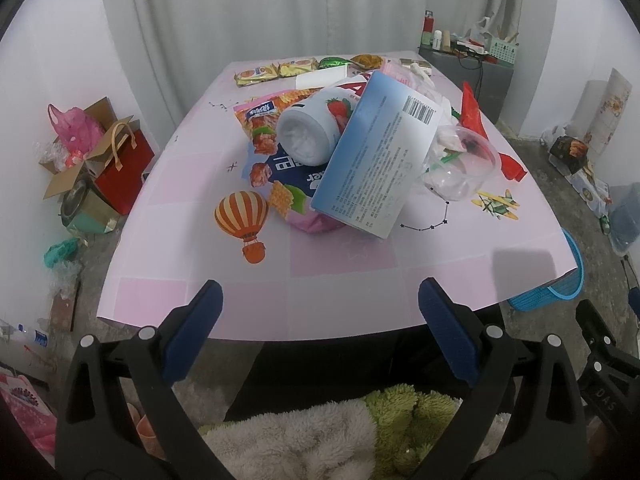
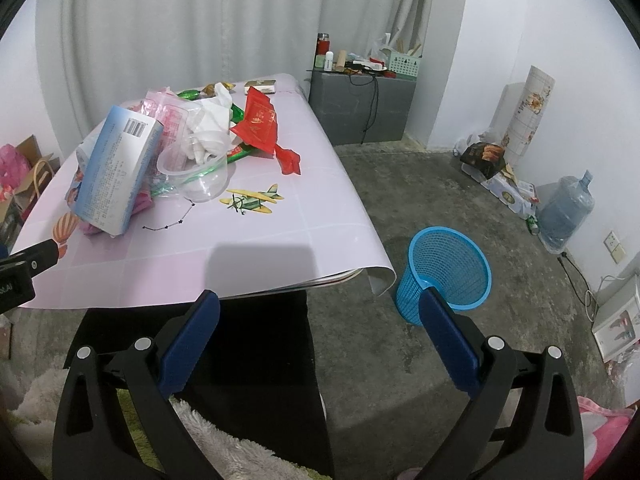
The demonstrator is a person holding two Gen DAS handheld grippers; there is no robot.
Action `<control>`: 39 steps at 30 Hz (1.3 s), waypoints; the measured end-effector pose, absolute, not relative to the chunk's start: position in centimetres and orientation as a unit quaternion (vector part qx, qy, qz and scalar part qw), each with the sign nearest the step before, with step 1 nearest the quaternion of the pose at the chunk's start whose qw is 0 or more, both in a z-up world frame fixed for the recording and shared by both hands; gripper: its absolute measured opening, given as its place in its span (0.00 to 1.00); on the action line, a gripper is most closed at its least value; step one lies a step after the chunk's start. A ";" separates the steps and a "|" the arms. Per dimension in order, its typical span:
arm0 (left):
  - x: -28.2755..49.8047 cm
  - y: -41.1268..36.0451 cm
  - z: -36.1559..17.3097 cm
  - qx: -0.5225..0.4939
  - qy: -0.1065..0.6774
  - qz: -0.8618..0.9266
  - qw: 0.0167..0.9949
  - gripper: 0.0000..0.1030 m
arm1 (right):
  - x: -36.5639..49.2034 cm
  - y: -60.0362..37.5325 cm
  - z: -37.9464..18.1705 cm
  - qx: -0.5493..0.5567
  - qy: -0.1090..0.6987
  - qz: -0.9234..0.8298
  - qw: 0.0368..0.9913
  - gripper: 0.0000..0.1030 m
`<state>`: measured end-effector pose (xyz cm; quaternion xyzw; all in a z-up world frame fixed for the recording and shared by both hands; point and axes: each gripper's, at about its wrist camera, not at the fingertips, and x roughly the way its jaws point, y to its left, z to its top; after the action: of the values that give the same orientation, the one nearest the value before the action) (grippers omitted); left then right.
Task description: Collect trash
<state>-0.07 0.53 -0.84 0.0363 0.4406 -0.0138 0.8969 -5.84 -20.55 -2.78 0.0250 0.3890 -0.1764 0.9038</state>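
Trash pile (image 1: 352, 152) on table (image 1: 200, 292), beyond spread, empty jaws

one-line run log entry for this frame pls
phase: pre-grasp | left gripper: open, empty, before table edge | right gripper: open, empty | trash pile: untouched on table | blue basket: on floor, right of table

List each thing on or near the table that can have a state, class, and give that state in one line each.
Left claw: open, empty, short of the table's near edge.
Right claw: open, empty.
Blue box: tilted, leaning on the pile.
Clear plastic cup: on its side, mouth toward the camera.
Strawberry cup: tipped over on the snack bag.
Blue basket: upright on the floor; contents hard to tell.
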 end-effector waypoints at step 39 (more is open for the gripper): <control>-0.4 0.7 -1.5 0.038 0.443 -0.014 0.895 0.91 | -6.0 -20.2 -2.8 0.030 0.389 -0.173 0.904 0.94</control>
<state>-0.38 0.70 -1.52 0.0376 0.4434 -0.0142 0.8954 -5.97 -20.21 -2.84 0.0299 0.3885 -0.1735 0.9045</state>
